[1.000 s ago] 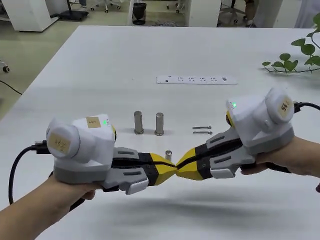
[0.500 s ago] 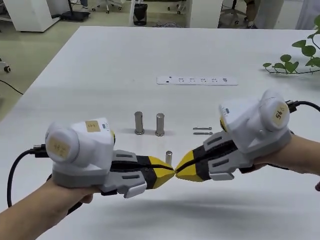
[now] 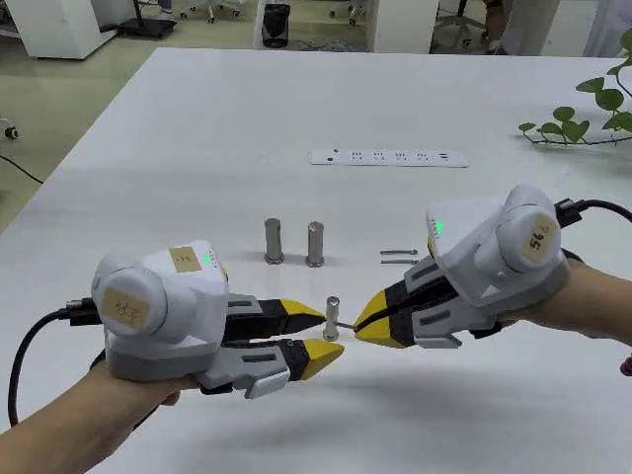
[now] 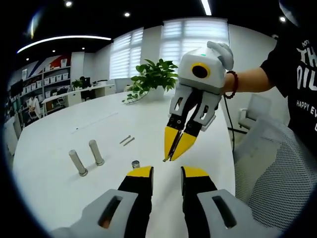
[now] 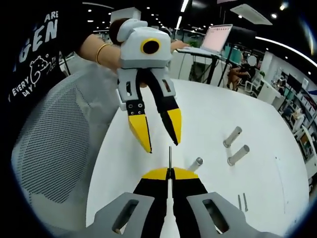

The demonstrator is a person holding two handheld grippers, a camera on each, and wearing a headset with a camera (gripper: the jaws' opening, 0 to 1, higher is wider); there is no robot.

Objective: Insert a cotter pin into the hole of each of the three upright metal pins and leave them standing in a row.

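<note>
The left tool (image 4: 168, 172) sits low over the bench (image 3: 197, 148) with its jaws spread and nothing between them. I'd guess this leaves room around the near metal pin (image 3: 333, 314), which stands just beyond its tips. Farther out past those tips, the far metal pins (image 3: 274, 242) stand upright side by side, starting the row. To the right of the near metal pin, the right tool (image 3: 363, 321) is clenched on a cotter pin (image 5: 170, 157) aimed tip-first at that pin's side, apparently lining up with its hole. I can't tell whether they are touching. On the far side of the right tool, two spare cotter pins (image 3: 399, 256) lie together within easy reach.
</note>
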